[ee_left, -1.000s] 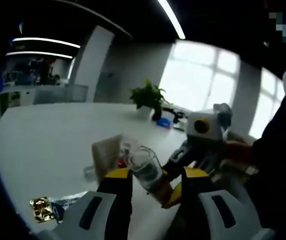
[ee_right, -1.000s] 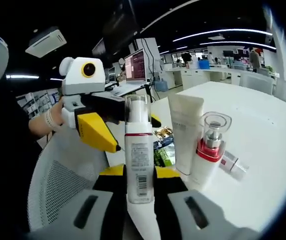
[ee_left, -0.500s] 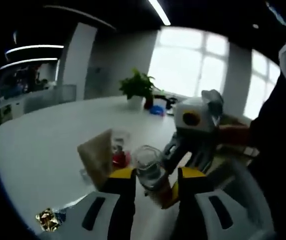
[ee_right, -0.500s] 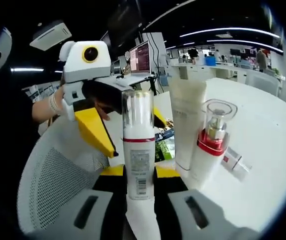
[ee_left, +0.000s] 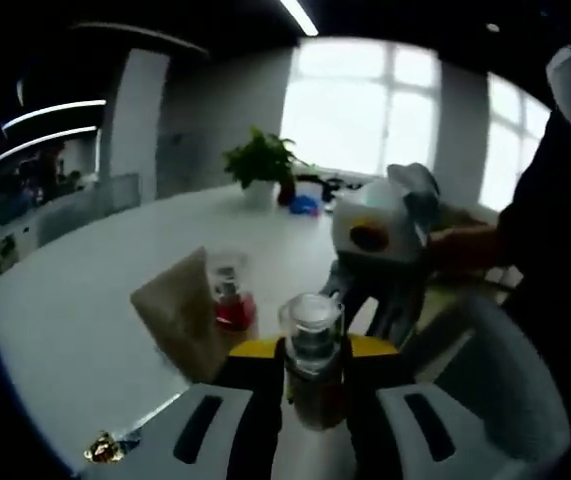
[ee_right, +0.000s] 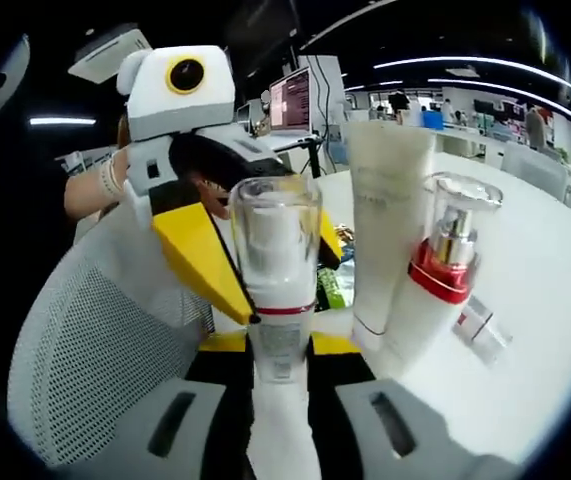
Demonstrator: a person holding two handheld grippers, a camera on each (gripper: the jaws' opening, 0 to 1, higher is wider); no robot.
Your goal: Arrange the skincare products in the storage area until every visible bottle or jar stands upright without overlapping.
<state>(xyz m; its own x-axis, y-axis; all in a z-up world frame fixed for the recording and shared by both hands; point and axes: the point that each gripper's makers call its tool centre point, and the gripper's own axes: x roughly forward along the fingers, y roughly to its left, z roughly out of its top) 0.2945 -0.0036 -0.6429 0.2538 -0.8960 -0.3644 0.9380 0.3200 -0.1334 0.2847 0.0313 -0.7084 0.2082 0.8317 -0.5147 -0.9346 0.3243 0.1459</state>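
Observation:
A pump bottle (ee_right: 277, 270) with a clear cap and a red band stands upright in my right gripper (ee_right: 280, 345), which is shut on its base. My left gripper (ee_left: 313, 352) faces it from the other side, and its yellow fingers (ee_right: 200, 262) lie against either side of the same pump bottle (ee_left: 313, 335). On the white table (ee_right: 525, 330) just beyond stand an upright white tube (ee_right: 390, 220) and a red-collared pump bottle (ee_right: 443, 268), side by side. The left gripper view has both behind its jaws: the tube (ee_left: 180, 315) and the red-collared bottle (ee_left: 230, 295).
A small tube (ee_right: 480, 325) lies flat by the red-collared bottle. Green and gold packets (ee_right: 330, 285) lie behind the held bottle. A mesh chair (ee_right: 95, 340) stands at the table's edge. A potted plant (ee_left: 260, 160) sits far down the table. A person's hand (ee_right: 95, 190) holds the left gripper.
The left gripper has come closer to the held bottle and its jaws have narrowed around it. The bottle, tilted in the left gripper view a second ago, now stands straight between them.

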